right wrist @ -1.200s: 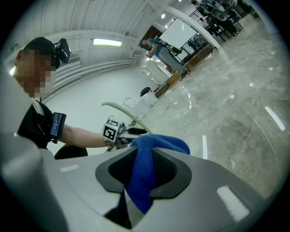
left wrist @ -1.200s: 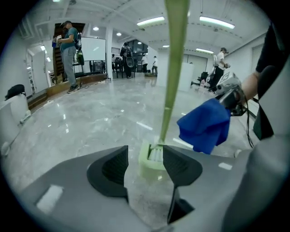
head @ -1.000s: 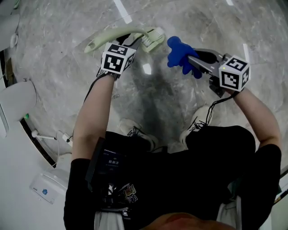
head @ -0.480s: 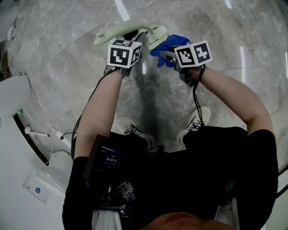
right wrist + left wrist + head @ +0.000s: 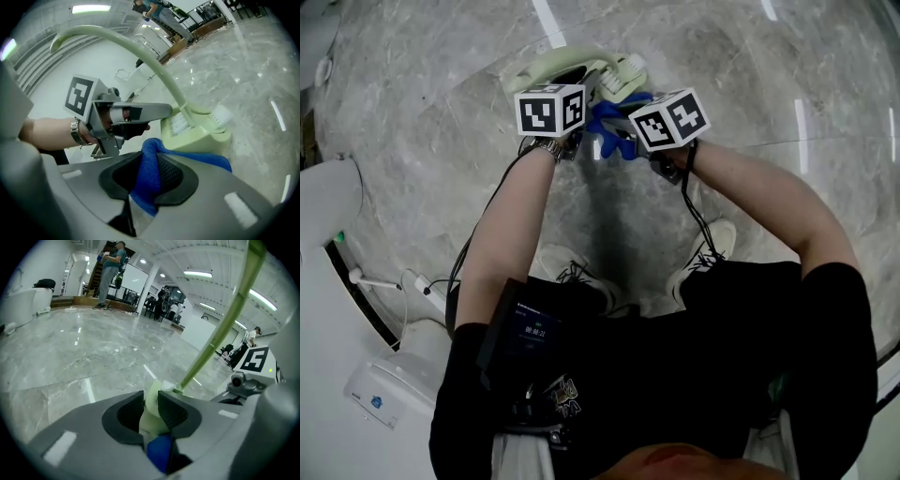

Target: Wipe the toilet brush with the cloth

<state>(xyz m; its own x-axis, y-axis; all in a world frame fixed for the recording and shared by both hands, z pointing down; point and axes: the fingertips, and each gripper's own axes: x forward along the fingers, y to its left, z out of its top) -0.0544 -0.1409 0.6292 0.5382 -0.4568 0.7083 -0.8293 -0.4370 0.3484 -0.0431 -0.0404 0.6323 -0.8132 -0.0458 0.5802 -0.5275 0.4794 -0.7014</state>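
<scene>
While pinched in the right gripper [image 5: 151, 157], blue cloth [image 5: 146, 180] touches toilet brush [image 5: 197, 132].

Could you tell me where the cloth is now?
The blue cloth sits top centre in the head view, clamped in the right gripper beside the toilet brush.

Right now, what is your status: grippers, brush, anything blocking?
Left gripper jaws just closing, now gripping toilet brush. Right gripper shut on blue cloth. Cloth up against brush head, seemingly touching. Nothing blocking.
</scene>
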